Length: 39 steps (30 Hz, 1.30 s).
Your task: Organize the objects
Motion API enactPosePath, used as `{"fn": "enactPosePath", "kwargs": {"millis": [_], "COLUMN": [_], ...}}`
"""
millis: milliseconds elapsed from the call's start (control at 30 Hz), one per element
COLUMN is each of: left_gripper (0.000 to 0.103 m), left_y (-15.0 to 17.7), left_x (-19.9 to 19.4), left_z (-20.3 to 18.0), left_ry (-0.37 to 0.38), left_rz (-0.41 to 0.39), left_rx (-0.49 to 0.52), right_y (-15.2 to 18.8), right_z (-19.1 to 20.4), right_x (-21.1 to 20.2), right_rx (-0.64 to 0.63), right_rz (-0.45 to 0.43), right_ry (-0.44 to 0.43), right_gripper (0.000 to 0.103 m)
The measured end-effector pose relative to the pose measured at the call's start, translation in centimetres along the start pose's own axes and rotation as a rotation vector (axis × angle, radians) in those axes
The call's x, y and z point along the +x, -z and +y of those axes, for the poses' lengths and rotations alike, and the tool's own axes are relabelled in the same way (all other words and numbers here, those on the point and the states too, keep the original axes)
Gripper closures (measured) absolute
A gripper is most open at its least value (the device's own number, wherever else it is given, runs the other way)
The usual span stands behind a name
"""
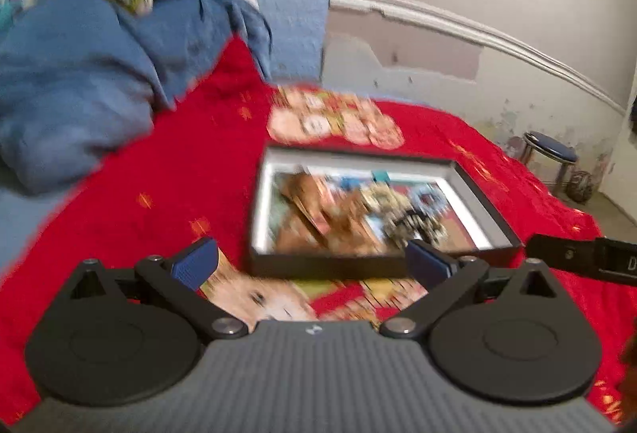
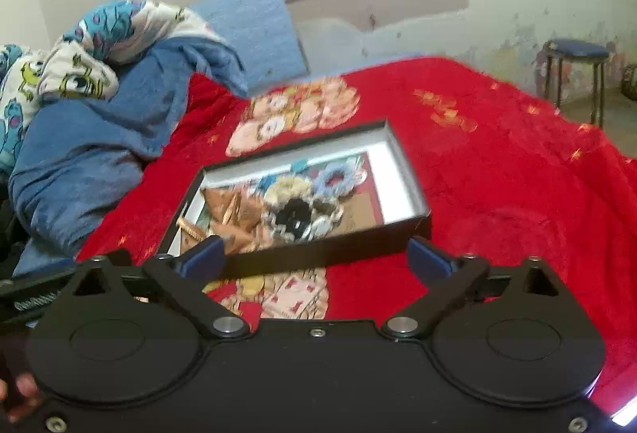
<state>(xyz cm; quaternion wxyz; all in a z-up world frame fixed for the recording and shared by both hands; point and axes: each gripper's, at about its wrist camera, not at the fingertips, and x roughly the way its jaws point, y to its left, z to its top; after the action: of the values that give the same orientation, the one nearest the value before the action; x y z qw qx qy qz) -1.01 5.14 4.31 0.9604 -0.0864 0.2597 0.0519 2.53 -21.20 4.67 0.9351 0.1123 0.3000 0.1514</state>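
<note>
A shallow black box (image 1: pixel 278 261) with a white inner rim lies on the red bedspread (image 1: pixel 131 202). It holds brown paper pieces and several hair scrunchies (image 2: pixel 296 202), blurred in both views. The box also shows in the right wrist view (image 2: pixel 350 240). My left gripper (image 1: pixel 312 265) is open and empty, just in front of the box's near wall. My right gripper (image 2: pixel 318 259) is open and empty, its fingers at the box's near edge. Part of the right gripper (image 1: pixel 581 259) shows at the right edge of the left wrist view.
A blue blanket (image 1: pixel 71 90) and a cartoon-print pillow (image 2: pixel 75 74) are heaped at the left. Cartoon prints mark the bedspread behind (image 1: pixel 334 118) and in front of the box (image 2: pixel 286 293). A blue-topped stool (image 2: pixel 577 74) stands by the wall at the right.
</note>
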Motion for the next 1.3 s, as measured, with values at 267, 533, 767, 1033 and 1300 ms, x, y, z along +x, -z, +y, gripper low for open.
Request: {"fn": "enactPosePath", "kwargs": {"millis": [267,533,767,1033,1300], "left_gripper": [0.0,0.0,0.0,0.0,0.0], "left_y": [2.2,2.6,2.3,2.6,2.8], "left_x": [2.6,2.5,2.6,3.4,3.7], "left_z": [-2.4,-2.4,-2.2,-2.3,-2.1], "left_ry": [-0.041,-0.066,-0.076,-0.099,-0.092], "left_rz": [0.09,0.115,0.153,0.176,0.188], "left_rx": [0.069,0.088,0.076,0.09,0.088], "right_y": [1.9,3.3,3.1,3.9,4.4], "right_z": [-1.0,-3.3,-2.4,-2.0,-1.3], "right_x": [2.4,3.4,3.3,5.2,6.0], "right_rx": [0.039,0.2,0.119,-0.004,-0.083], "right_rz": [0.056,0.078,0.061,0.149,0.156], "right_ry": [0.025,0.049,0.075,0.201,0.214], "right_gripper": [0.0,0.0,0.0,0.0,0.0]}}
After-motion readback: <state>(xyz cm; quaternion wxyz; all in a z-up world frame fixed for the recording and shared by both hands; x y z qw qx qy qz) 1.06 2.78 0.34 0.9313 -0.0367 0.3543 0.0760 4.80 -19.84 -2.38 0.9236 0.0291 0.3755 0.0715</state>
